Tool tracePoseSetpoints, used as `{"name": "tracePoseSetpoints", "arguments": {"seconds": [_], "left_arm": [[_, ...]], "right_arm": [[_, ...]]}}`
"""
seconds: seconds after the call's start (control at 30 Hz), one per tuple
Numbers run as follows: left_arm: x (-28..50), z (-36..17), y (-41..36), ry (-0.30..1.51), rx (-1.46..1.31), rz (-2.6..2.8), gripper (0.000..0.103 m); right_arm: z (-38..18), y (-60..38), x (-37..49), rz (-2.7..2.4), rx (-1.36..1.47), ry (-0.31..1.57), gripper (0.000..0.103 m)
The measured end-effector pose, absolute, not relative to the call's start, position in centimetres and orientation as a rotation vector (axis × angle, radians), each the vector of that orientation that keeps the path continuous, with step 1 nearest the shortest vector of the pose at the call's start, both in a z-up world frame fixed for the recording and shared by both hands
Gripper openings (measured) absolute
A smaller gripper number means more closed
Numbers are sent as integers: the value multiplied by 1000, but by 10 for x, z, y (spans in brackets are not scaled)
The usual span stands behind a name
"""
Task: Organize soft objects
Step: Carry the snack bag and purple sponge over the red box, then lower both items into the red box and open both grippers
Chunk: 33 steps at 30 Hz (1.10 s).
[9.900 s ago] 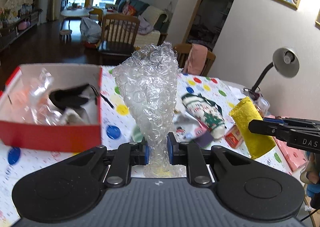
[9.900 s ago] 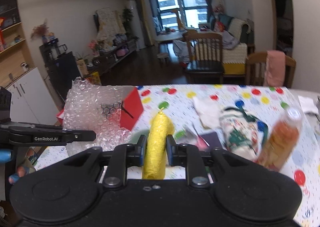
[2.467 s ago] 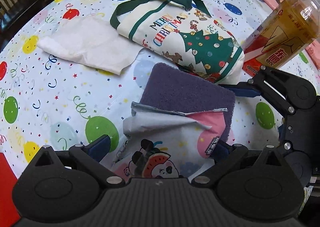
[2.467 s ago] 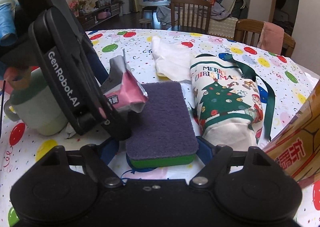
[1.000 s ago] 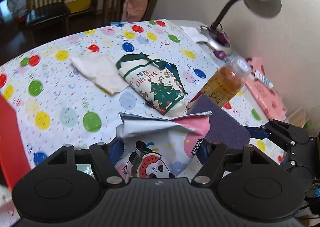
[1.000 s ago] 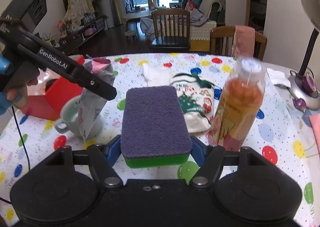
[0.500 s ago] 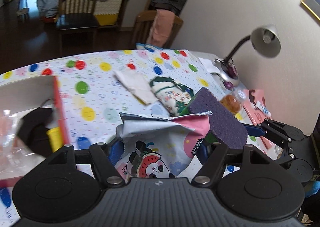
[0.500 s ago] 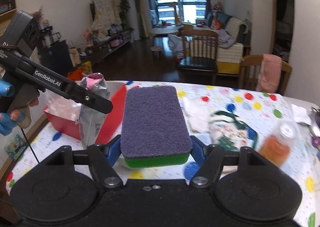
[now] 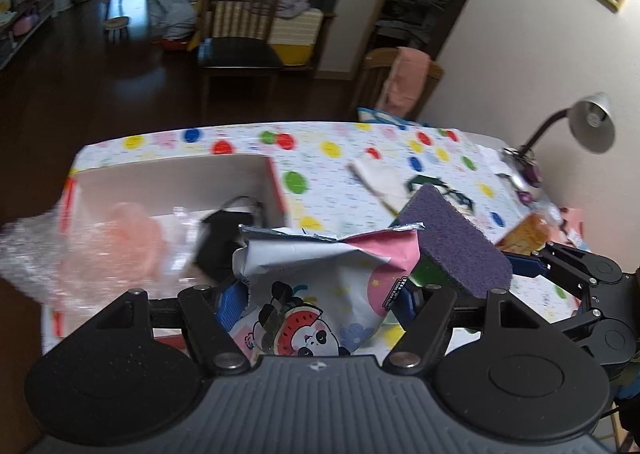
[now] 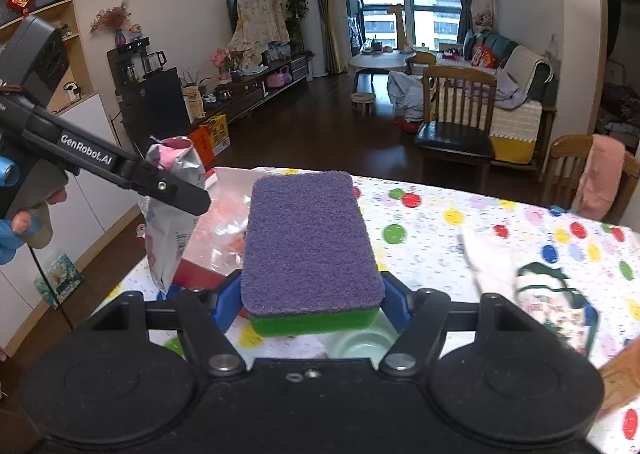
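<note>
While my left hand-held gripper [image 9: 318, 300] pinches the snack bag [image 9: 320, 286], my right hand-held gripper [image 10: 310, 304] clamps the sponge [image 10: 308, 242], apparently above the red box [image 9: 276, 183] at the desk's [image 10: 480, 230] left edge.

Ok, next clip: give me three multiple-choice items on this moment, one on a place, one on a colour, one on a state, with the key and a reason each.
1. Where is the red box?
A. On the floor
B. At the table's left end
C. Beside the lamp

2. What colour is the sponge on top?
A. Purple
B. Yellow
C. White

3. What is the left gripper doing?
A. Hanging open
B. Clamping the snack bag
C. Clamping a bottle

Key: B, the box stands on the dotted cloth, left; A, purple over a green base, in the right gripper; B, both blue pads press the bag's sides.
</note>
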<state>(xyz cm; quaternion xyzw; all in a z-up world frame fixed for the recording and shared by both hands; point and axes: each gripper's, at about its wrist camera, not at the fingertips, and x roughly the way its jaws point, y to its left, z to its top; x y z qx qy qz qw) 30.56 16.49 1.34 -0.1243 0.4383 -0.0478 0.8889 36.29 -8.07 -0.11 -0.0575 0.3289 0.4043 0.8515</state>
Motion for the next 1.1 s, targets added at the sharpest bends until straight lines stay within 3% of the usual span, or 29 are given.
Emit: {"name": "tracePoseSetpoints", "arguments": {"seconds": [0.63, 1.1], "left_arm": [[330, -4, 305, 965, -207, 98, 71], [381, -72, 310, 1074, -162, 83, 71]], "right_arm": [[-32, 40, 372, 788, -171, 737, 70], [-77, 107, 393, 693, -291, 784, 70]]}}
